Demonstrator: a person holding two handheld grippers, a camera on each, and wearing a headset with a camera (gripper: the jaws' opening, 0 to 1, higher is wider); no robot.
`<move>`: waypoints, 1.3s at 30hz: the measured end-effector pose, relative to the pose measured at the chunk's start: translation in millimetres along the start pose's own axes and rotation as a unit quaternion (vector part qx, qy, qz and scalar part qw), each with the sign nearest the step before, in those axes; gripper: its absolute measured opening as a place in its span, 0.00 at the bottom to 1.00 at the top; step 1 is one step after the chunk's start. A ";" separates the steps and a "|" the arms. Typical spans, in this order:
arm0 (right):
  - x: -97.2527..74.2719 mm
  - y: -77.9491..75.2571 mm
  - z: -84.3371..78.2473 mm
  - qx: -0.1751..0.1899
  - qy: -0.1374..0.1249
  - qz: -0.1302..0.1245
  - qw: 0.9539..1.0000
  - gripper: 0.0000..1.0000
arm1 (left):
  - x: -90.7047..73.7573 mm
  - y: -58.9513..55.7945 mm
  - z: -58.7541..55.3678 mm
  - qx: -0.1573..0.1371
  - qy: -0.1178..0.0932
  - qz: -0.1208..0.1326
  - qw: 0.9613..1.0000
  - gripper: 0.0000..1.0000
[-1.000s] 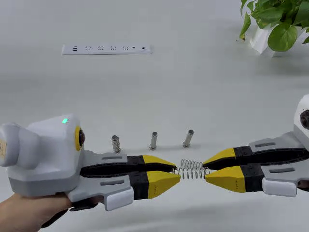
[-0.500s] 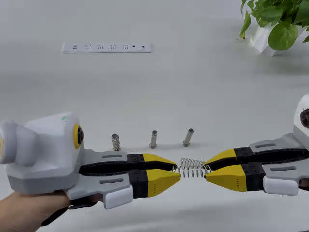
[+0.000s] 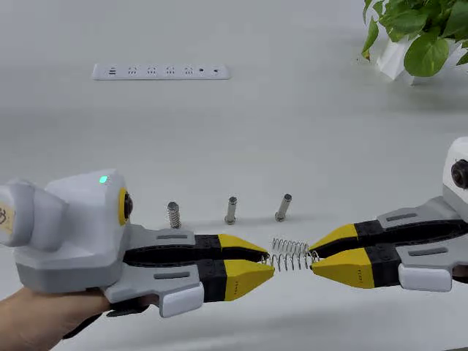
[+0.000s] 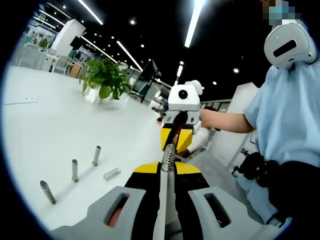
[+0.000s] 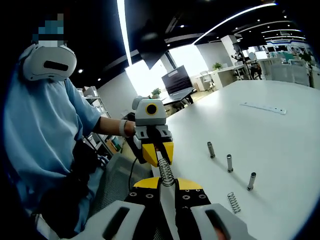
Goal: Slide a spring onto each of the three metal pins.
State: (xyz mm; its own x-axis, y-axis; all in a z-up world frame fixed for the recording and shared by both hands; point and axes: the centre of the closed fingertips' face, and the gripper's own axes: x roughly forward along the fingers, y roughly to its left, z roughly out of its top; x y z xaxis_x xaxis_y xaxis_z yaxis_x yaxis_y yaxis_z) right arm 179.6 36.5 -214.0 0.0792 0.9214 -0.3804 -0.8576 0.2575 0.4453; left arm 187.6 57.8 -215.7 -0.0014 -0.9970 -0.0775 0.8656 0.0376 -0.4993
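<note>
Springs and pins, head view: I hold one spring, the held spring (image 3: 291, 255), level in the air between my left gripper (image 3: 268, 261) and my right gripper (image 3: 312, 258). Each gripper is clamped tight on one end, in front of the row of three pins on the table (image 3: 292, 131). The left pin (image 3: 173, 215) already wears a fitted spring (image 3: 174, 218); the middle pin (image 3: 231, 210) and right pin (image 3: 284, 208) stand bare.

Left gripper view: my jaws are closed on the near end of the held spring (image 4: 168, 157), and the right gripper (image 4: 180, 131) faces me at the far end. A loose spring (image 4: 112, 173) lies on the table near the two bare pins.

Right gripper view: the same hold from the other end, with the loose spring (image 5: 233, 202) lying near the right pin (image 5: 251, 181).

By my judgement one pin of three is done. Two remain: the held spring comes next, then the loose spring.
</note>
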 end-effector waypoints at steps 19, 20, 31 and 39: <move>1.3 -3.2 -10.2 -0.051 0.087 0.001 0.995 0.06 | 5.5 -1.0 -25.2 0.050 0.079 0.001 0.996 0.07; 2.3 -2.3 -8.9 -0.050 0.088 0.002 0.995 0.06 | 5.8 -1.0 -26.9 0.050 0.083 0.002 0.995 0.07; 8.3 -1.7 -7.7 -0.076 0.109 0.007 0.991 0.06 | 8.4 2.3 -37.0 0.048 0.099 0.004 0.994 0.07; 9.1 -6.8 -7.5 -0.098 0.132 0.009 0.986 0.06 | 10.2 6.3 -42.2 0.043 0.111 0.008 0.993 0.07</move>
State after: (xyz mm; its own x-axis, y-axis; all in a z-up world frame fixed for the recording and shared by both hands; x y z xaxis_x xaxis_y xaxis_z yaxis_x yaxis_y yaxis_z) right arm 182.3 40.9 -226.6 -0.0497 0.8106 -0.5835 -0.9414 0.1572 0.2986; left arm 172.0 50.7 -256.0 -0.0892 -0.9566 -0.2773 0.9057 0.0379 -0.4223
